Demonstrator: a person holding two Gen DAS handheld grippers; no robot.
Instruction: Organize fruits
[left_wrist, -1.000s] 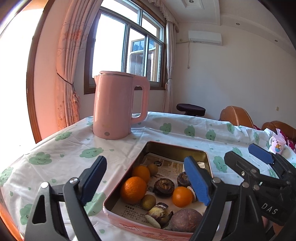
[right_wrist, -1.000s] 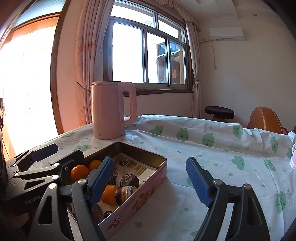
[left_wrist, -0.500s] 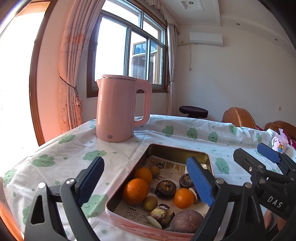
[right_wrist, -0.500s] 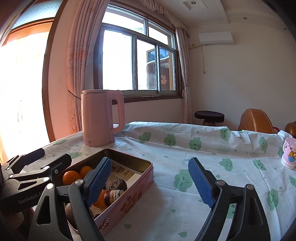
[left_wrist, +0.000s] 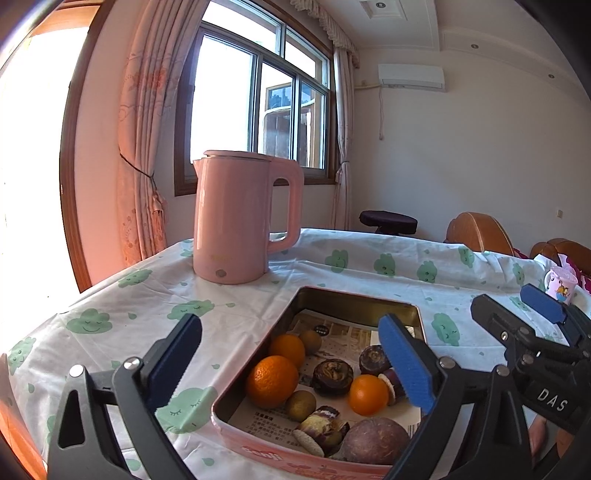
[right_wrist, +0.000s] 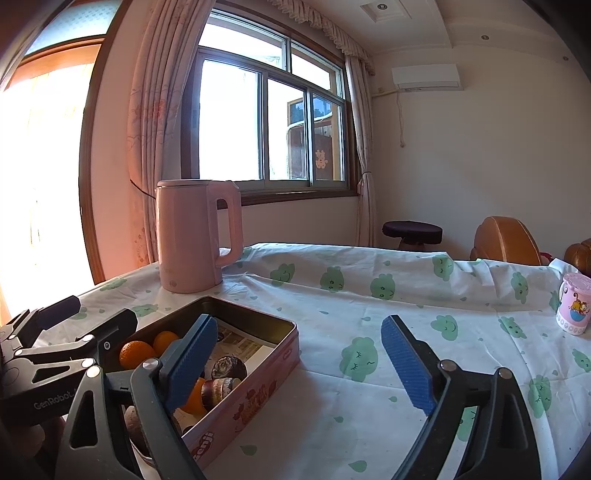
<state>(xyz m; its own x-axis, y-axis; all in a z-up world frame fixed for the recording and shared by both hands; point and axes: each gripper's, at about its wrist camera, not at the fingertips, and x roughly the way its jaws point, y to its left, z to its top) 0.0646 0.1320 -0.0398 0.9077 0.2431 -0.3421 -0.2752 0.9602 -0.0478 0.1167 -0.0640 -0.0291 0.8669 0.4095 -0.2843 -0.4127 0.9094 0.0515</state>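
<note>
A pink tin (left_wrist: 354, 295) lined with newspaper lies on the tablecloth. It holds three oranges (left_wrist: 272, 380), two kiwis (left_wrist: 301, 405), dark mangosteens (left_wrist: 332, 376) and a purple passion fruit (left_wrist: 373, 439). My left gripper (left_wrist: 290, 360) hovers at the tin's near end. Its jaws are opening and nothing is gripped; the fruit lies beyond and below them. My right gripper (right_wrist: 299, 363) hangs over the cloth just right of the tin (right_wrist: 258, 387), its jaws opening too, with nothing between them. Each gripper shows in the other's view: the right gripper (left_wrist: 517, 325), the left gripper (right_wrist: 74, 325).
A tall pink kettle (left_wrist: 236, 221) stands behind the tin near the table's far left edge. A small pink cartoon cup (right_wrist: 574, 308) sits at the far right. The white cloth with green clouds (right_wrist: 369, 295) covers the table. A dark stool (right_wrist: 412, 230) and brown chairs stand beyond.
Both grippers' jaws have spread wider. The right wrist view has swung a little to the right, so the tin sits further left and the pink cup has come into sight.
</note>
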